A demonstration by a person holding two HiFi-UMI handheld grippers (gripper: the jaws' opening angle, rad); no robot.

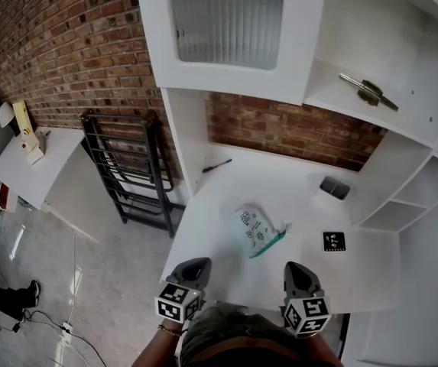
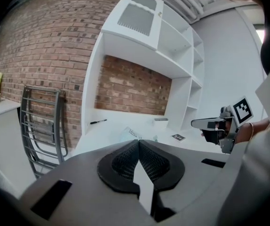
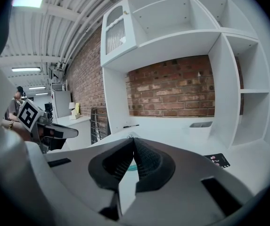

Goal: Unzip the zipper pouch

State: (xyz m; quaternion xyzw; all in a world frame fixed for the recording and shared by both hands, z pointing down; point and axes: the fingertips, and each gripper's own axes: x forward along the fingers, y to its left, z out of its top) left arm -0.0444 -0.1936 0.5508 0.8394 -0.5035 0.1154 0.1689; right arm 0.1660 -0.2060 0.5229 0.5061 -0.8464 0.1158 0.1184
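A clear zipper pouch (image 1: 257, 230) with a teal zip edge lies flat on the white desk (image 1: 280, 186), its print facing up. Both grippers hover near the desk's front edge, short of the pouch and apart from it. My left gripper (image 1: 192, 267) is shut with nothing between its jaws; in the left gripper view only a corner of the pouch (image 2: 131, 134) peeks over the closed left gripper (image 2: 138, 142). My right gripper (image 1: 298, 272) is also shut and empty; in the right gripper view the teal edge of the pouch (image 3: 132, 167) shows just under the closed right gripper (image 3: 134, 140).
A black marker card (image 1: 334, 241) lies right of the pouch, a small grey tray (image 1: 335, 187) behind it, and a black pen (image 1: 217, 165) at the back left. A metal rack (image 1: 127, 170) stands left of the desk. White shelves (image 1: 410, 197) rise on the right.
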